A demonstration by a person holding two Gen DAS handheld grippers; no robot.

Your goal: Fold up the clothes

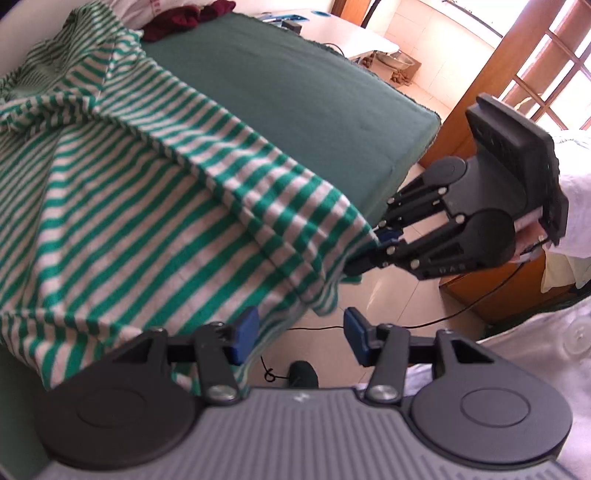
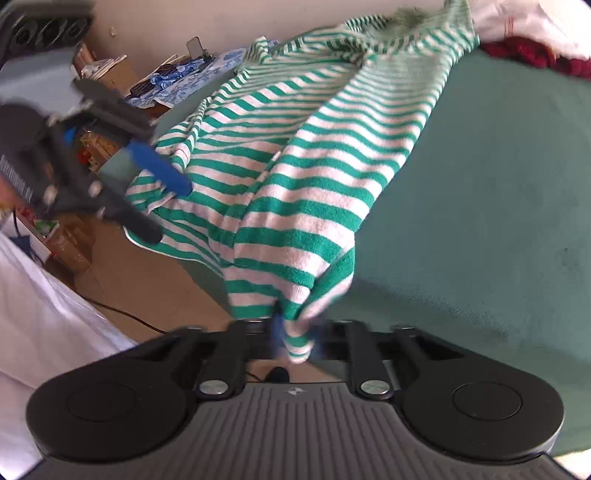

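Note:
A green-and-white striped garment lies rumpled over the green-covered bed, one part hanging past the bed's near edge. My left gripper is open and empty, its blue pads beside the hanging hem. My right gripper is shut on a corner of the striped garment. In the right wrist view the striped garment stretches from the bed to my right gripper, bunched between its pads. My left gripper shows there blurred, open, at the garment's left edge.
A dark red cloth lies at the bed's far end by a white pillow. A wooden cabinet and a black cable are on the tiled floor to the right. A white table stands behind the bed.

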